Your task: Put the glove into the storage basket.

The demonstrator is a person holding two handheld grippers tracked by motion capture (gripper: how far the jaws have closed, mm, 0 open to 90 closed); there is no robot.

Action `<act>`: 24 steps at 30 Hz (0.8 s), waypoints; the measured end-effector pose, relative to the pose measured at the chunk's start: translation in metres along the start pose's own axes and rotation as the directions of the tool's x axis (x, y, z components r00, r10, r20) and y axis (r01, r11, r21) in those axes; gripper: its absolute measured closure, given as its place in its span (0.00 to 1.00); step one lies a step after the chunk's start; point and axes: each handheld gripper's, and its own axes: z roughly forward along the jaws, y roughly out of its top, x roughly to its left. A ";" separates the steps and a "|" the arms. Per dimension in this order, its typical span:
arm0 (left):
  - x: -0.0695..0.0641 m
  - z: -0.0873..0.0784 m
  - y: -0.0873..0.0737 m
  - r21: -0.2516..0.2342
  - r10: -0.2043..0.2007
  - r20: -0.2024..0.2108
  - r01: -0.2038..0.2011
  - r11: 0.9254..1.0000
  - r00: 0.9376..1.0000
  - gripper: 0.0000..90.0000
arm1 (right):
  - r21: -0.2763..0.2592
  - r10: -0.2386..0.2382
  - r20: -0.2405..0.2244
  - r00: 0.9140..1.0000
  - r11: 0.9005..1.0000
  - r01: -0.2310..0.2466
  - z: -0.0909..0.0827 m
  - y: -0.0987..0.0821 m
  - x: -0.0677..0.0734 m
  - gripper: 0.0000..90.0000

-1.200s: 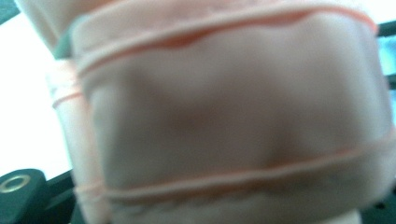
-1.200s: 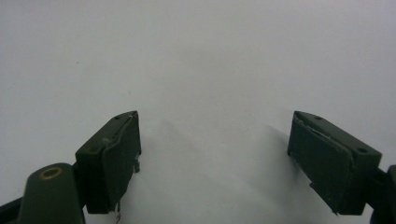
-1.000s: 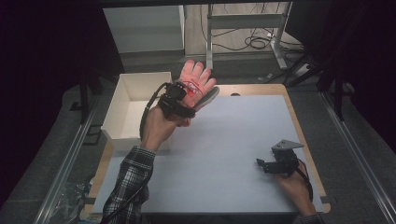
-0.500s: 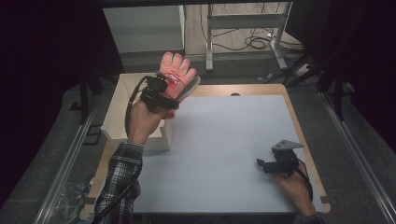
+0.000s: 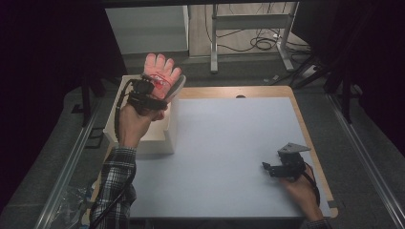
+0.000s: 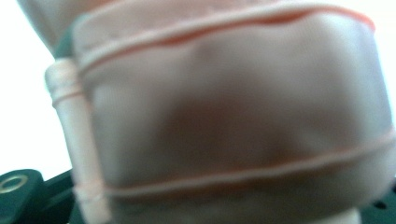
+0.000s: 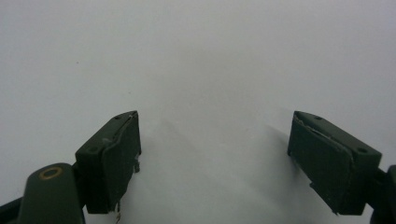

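A pink glove point(image 5: 162, 71) with red markings is held up in my left gripper point(image 5: 148, 93), which is shut on it. The glove hangs above the far right part of an open white box point(image 5: 143, 138) at the table's left edge. In the left gripper view the glove's pale pink fabric point(image 6: 233, 116) sits right in front of the camera, blurred, hiding the jaws. My right gripper point(image 5: 267, 168) rests low on the white table top point(image 5: 229, 143) near the front right. Its jaws stand wide apart with nothing between them, as the right gripper view point(image 7: 215, 158) confirms.
The white box stands beside the table's left side, its tall right wall point(image 5: 173, 119) against the table top. A wooden border point(image 5: 310, 138) rims the table. Behind the table are a metal frame point(image 5: 214, 43) and floor cables point(image 5: 265, 43).
My left hand has carried the glove leftward, from over the table's far left corner to above the white box. The right gripper has stayed still.
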 end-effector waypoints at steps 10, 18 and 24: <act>0.023 0.017 -0.018 0.021 -0.059 -0.047 0.060 0.998 0.997 0.50 | 0.000 -0.001 0.002 1.000 1.000 0.001 0.000 0.000 0.000 0.19; 0.038 0.043 -0.030 0.051 -0.092 -0.095 0.097 0.994 0.991 0.50 | 0.000 0.000 0.002 1.000 1.000 0.000 0.000 0.000 0.000 0.19; 0.037 0.063 -0.034 0.063 -0.102 -0.108 0.109 0.992 0.989 0.49 | 0.000 -0.001 0.002 1.000 1.000 0.001 0.000 0.000 0.000 0.19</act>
